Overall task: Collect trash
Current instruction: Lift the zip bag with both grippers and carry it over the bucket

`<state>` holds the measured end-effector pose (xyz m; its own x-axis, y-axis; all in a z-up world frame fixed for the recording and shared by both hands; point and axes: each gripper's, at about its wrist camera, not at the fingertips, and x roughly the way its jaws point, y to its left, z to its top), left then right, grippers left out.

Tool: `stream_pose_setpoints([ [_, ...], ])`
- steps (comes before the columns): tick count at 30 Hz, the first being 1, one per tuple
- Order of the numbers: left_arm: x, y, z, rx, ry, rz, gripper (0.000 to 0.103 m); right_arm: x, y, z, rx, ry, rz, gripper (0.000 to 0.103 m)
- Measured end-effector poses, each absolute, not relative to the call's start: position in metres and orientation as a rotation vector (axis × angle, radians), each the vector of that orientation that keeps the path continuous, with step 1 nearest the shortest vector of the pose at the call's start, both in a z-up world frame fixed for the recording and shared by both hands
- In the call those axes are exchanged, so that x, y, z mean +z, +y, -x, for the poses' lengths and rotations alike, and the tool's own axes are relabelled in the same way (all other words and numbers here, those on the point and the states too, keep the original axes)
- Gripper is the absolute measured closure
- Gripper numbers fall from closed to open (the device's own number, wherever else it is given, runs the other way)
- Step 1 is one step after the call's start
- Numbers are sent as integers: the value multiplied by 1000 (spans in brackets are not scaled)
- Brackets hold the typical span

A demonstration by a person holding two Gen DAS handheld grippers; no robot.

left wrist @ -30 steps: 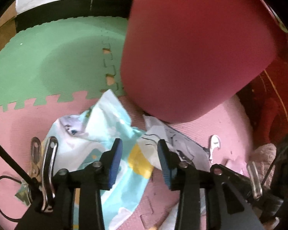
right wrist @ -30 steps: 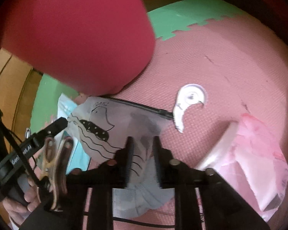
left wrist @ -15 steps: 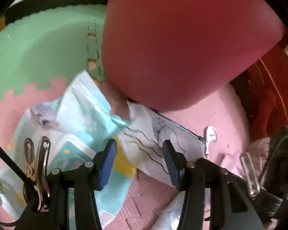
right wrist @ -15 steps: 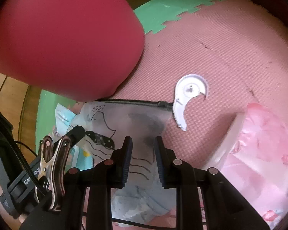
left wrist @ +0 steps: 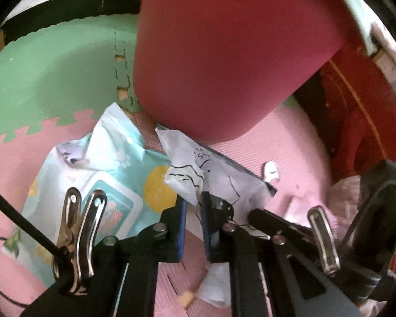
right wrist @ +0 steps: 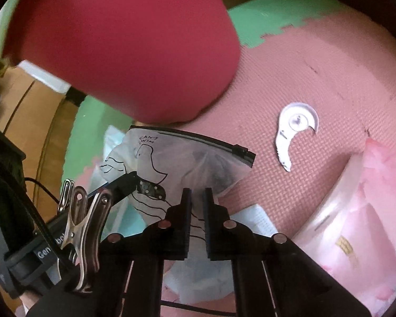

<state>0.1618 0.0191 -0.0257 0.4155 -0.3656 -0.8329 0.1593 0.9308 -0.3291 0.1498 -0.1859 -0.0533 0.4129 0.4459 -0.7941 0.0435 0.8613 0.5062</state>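
The zip bag [right wrist: 187, 163], a frosted pouch with a black zipper strip and a line drawing of a bird on waves, lies crumpled on the pink foam mat [right wrist: 316, 84] directly ahead of both sets of fingers. The left gripper [left wrist: 195, 203] is closed on the bag's near left edge; a fold of the plastic is pinched between its blue pads [left wrist: 182, 211]. The right gripper [right wrist: 196, 198] is closed on the bag's near lower edge, with the film caught between its fingers. Beyond the fingertips of both grippers, just past the bag's zipper strip, stands a large red bin [left wrist: 224, 60]. To the left of the left fingers, partly under the bag, lies a pale blue wipes packet [left wrist: 103, 174]. To the right of the right fingers, apart from the bag, lies a small white crescent-shaped scrap [right wrist: 293, 132], probably a torn foil lid. Further right and nearer sits a pink plastic bag [right wrist: 361, 211].
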Motion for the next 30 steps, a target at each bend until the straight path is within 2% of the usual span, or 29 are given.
stream_pose_setpoints([
  [12,31,27,-99,-315,997,216,92,0,-190,-107,352,1070,-498,94],
  [22,98,33,-66,-335,845,221,92,76,-186,-65,386,876,-410,94],
  [30,155,27,-79,-358,735,232,92,135,-192,-66,393,729,-352,94],
])
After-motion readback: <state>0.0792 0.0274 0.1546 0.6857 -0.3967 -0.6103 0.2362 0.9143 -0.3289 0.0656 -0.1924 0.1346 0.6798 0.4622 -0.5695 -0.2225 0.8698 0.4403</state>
